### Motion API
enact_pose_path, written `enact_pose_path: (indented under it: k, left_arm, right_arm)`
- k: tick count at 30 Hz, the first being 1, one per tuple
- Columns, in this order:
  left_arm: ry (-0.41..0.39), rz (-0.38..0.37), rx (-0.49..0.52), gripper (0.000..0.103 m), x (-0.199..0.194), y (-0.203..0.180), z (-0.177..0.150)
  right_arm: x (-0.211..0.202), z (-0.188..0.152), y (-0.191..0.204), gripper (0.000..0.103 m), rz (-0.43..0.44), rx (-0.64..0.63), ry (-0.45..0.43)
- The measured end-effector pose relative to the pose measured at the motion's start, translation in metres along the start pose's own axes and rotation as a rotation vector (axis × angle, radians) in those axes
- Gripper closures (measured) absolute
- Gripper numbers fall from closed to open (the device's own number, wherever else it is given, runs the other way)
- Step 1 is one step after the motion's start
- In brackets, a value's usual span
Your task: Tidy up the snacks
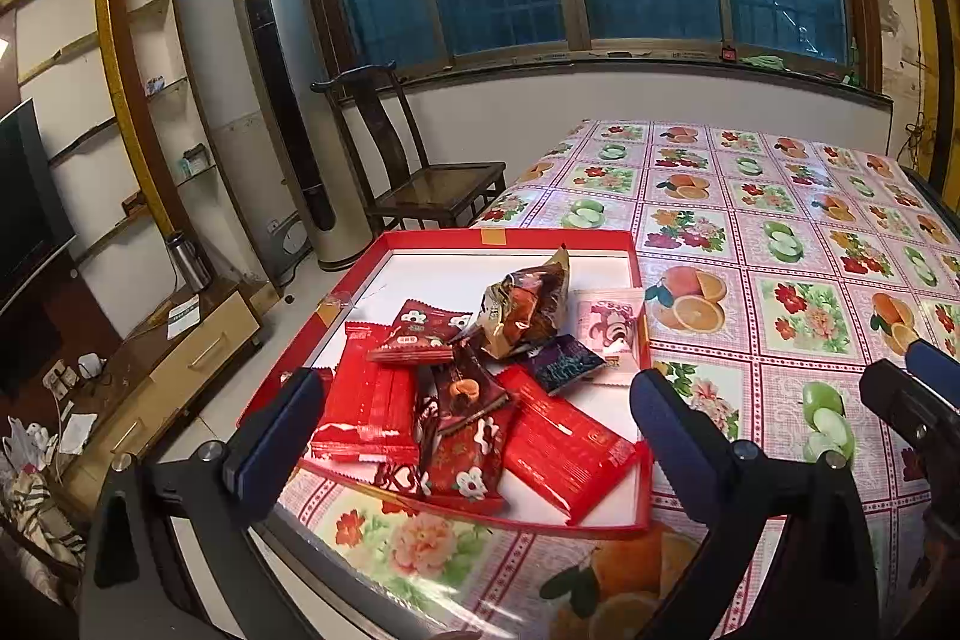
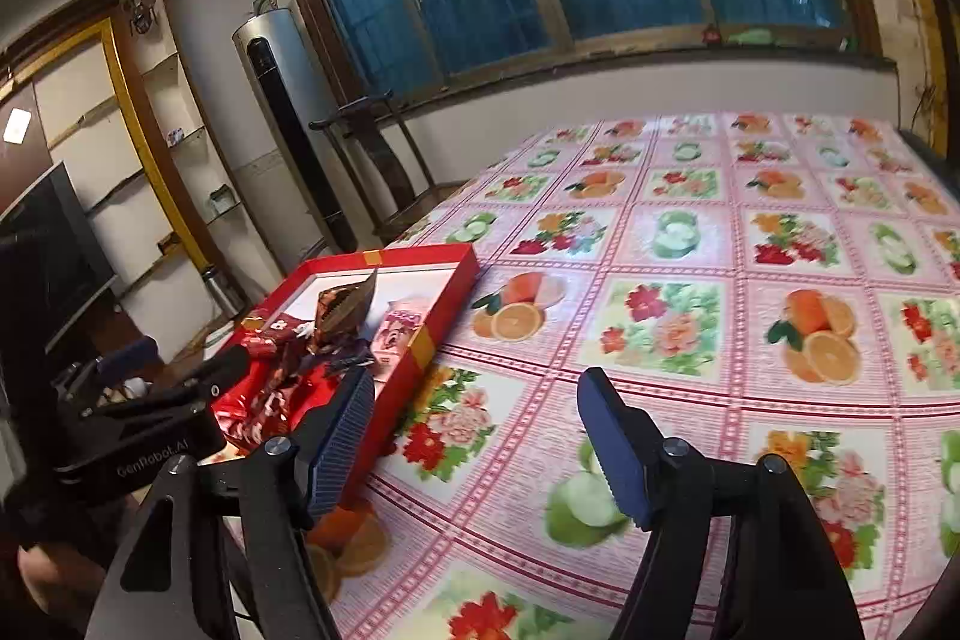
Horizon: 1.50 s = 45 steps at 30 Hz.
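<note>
Evidently the snacks are gathered where they belong: a heap of wrapped packets lies inside the shallow red tray [image 1: 639, 274], which sits near the table's left edge on the fruit-and-flower tablecloth [image 1: 798, 244]. Flat red packets [image 1: 366, 412] lie at the near side, a crumpled gold-and-brown bag [image 1: 528, 307] stands propped above them, and a pink sachet [image 1: 606, 319] leans against the right wall, with a small dark purple packet [image 1: 567, 363] just in front of it. The low rim keeps the loose wrappers from sliding off the slick cloth.

The left gripper [image 1: 480, 436] hangs over the near part of the tray with its jaws spread wide, nothing between them. The right gripper [image 2: 480, 451] is beside the tray over bare cloth, also released and empty; one finger sits just outside the tray's right wall. No packet appears loose on the cloth, so the sorting looks close to done, though the far table corners are partly hidden.
</note>
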<state>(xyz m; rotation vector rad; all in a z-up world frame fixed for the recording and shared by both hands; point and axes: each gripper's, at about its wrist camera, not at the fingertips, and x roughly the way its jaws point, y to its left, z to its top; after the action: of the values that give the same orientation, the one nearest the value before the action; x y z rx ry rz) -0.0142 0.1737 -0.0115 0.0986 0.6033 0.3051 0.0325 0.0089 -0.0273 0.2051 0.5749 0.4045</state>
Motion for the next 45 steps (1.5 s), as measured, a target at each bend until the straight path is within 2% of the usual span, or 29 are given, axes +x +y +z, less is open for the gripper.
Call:
enact_pose_path:
  k: [3, 7, 10, 18, 24, 41, 45]
  left_arm:
    - [0.011, 0.016, 0.002, 0.001, -0.008, -0.008, -0.005]
    - [0.011, 0.020, -0.010, 0.001, -0.017, -0.010, -0.008]
    - [0.005, 0.023, -0.020, 0.001, -0.020, -0.006, -0.009]
    - [0.023, 0.054, -0.045, 0.001, -0.012, 0.010, -0.014]
    - [0.037, 0.061, -0.060, 0.001, -0.006, 0.018, -0.018]
    - [0.045, 0.065, -0.053, 0.001, -0.003, 0.020, -0.020]
    - [0.050, 0.036, -0.068, 0.001, 0.000, 0.022, -0.020]
  right_arm:
    - [-0.018, -0.012, -0.001, 0.022, -0.056, -0.033, -0.046]
    - [-0.027, -0.014, 0.001, 0.022, -0.061, -0.016, -0.075]
    - [-0.030, -0.014, 0.008, 0.021, -0.089, -0.052, -0.107]
    - [-0.030, -0.021, 0.022, 0.017, -0.093, -0.108, -0.173]
    - [-0.015, -0.023, 0.024, 0.016, -0.088, -0.114, -0.140]
    - [-0.007, -0.021, 0.023, 0.014, -0.050, -0.091, -0.114]
    - [-0.008, -0.021, 0.031, 0.014, -0.050, -0.126, -0.133]
